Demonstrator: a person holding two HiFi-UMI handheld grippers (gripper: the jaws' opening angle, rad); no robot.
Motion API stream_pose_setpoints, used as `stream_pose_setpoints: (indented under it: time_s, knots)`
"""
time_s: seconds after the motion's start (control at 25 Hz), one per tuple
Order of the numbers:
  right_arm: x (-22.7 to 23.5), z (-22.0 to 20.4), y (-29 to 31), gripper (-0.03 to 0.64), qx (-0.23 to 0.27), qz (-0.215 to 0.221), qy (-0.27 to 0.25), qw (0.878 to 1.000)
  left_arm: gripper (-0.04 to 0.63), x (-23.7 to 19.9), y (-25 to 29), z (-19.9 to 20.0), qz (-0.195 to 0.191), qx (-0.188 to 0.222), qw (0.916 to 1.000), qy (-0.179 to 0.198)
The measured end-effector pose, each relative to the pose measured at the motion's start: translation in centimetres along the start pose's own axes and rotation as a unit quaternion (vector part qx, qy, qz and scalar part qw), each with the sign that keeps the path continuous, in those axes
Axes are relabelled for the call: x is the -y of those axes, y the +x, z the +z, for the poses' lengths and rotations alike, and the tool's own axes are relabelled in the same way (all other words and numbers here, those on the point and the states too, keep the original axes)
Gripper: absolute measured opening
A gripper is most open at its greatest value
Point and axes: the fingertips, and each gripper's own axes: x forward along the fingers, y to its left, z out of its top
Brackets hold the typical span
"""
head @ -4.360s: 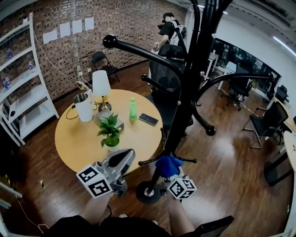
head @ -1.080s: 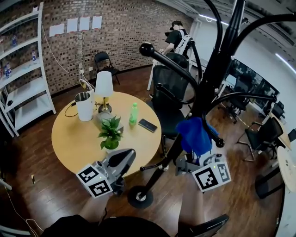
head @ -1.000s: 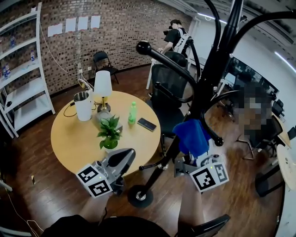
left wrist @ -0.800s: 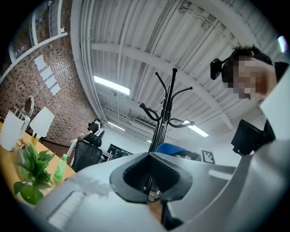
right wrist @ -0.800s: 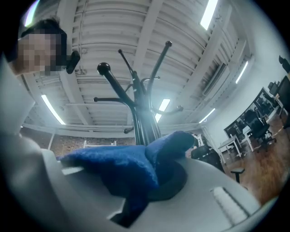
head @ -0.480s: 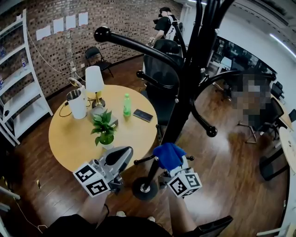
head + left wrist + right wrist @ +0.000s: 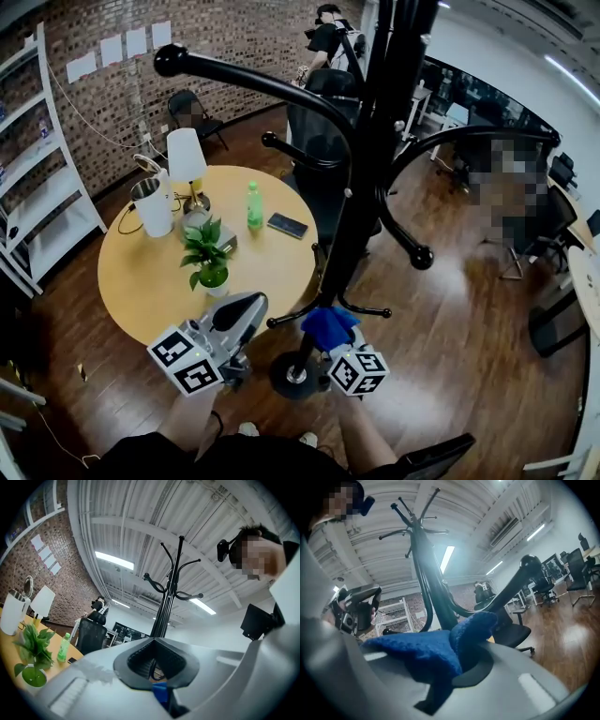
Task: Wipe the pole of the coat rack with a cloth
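Note:
The black coat rack pole point(image 7: 361, 202) rises from its round base point(image 7: 294, 374) on the wood floor; it also shows in the left gripper view as the pole point(image 7: 167, 603) and in the right gripper view as the pole point(image 7: 430, 590). A blue cloth point(image 7: 327, 324) is pressed to the pole low down, just above the base and beside the short lower hooks point(image 7: 367, 310). My right gripper point(image 7: 325, 336) is shut on the blue cloth point(image 7: 433, 652), which bulges over the right gripper point(image 7: 440, 682). My left gripper point(image 7: 241, 313) hangs left of the pole, shut on nothing; from its own camera the left gripper point(image 7: 158, 687) has jaws that meet.
A round wooden table point(image 7: 150, 281) stands left of the rack with a lamp point(image 7: 187, 159), a kettle point(image 7: 153, 206), a potted plant point(image 7: 208, 253), a green bottle point(image 7: 253, 205) and a phone point(image 7: 286, 225). A black office chair point(image 7: 323, 122) is behind the pole. White shelves point(image 7: 42, 187) line the left wall.
My right gripper has slid the blue cloth down the pole, from about mid-height to just above the base. The left gripper has stayed where it was.

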Motion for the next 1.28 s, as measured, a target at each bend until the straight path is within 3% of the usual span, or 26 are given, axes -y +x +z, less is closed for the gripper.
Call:
stream_pose_setpoints:
  time_s: [0.12,0.28,0.56,0.76,1.0,1.28]
  knots:
    - [-1.8,2.7,-0.2,0.02,0.035,0.029,0.005,0.999,0.0,0.0,0.0,0.1,0.002,0.001,1.0,0.001]
    - [-5.0,9.3,-0.6,0.02,0.103,0.058,-0.009,0.993,0.0,0.0,-0.1,0.9,0.002,0.011,0.9999,0.006]
    - [-11.2,23.1,-1.7,0.02,0.213,0.117,-0.057,0.968,0.0,-0.5,-0.9,1.7,0.012,0.03,0.9995,0.006]
    - [-14.2,29.3,-2.2,0.02,0.246,0.139,-0.091,0.955,0.0,-1.0,-1.2,2.3,0.015,0.043,0.999,0.005]
    - [-15.2,30.8,-2.4,0.02,0.261,0.146,-0.104,0.949,0.0,-1.3,-1.3,2.3,0.017,0.047,0.9988,0.0]
    - [-11.8,23.8,-1.8,0.02,0.22,0.124,-0.081,0.964,0.0,-1.5,-1.0,1.6,0.016,0.035,0.9993,-0.003]
